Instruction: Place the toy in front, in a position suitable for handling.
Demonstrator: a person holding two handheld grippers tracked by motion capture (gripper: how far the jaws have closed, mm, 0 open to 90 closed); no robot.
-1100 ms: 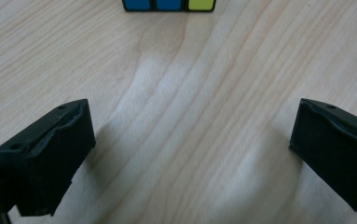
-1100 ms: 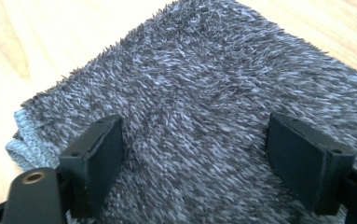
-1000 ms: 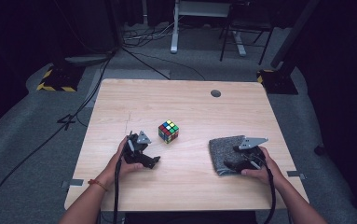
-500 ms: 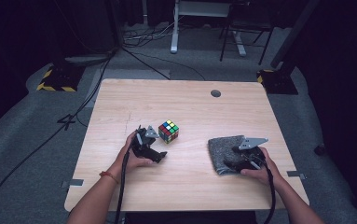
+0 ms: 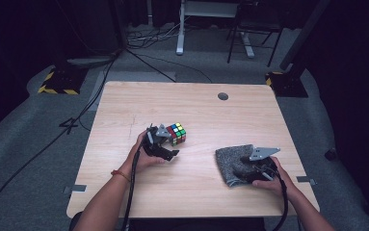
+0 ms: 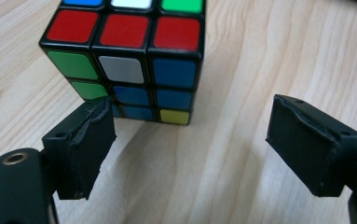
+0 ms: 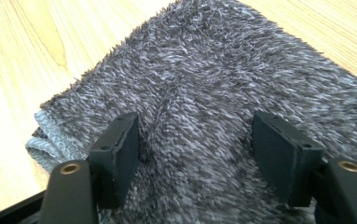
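Cube [image 6: 129, 60] sits mid-desk [image 5: 196, 103], just ahead of left tool [image 6: 190, 140]; jaws have been closing but are spread w/ bare wood between, left pad [image 6: 90, 140] at cube's lower corner. Stickers red, green, white, blue, yellow; no readable text or brand. Right tool [image 7: 195, 154] rests on grey fuzzy cloth [image 7: 223, 70] at desk's right, jaws apart, pads sunk in pile, no fold pinched.

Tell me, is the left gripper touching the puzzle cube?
Cannot tell. In the left gripper view, the left gripper has one pad tip overlapping the puzzle cube's lower corner, with no clear gap or contact; its jaws have just been closing.
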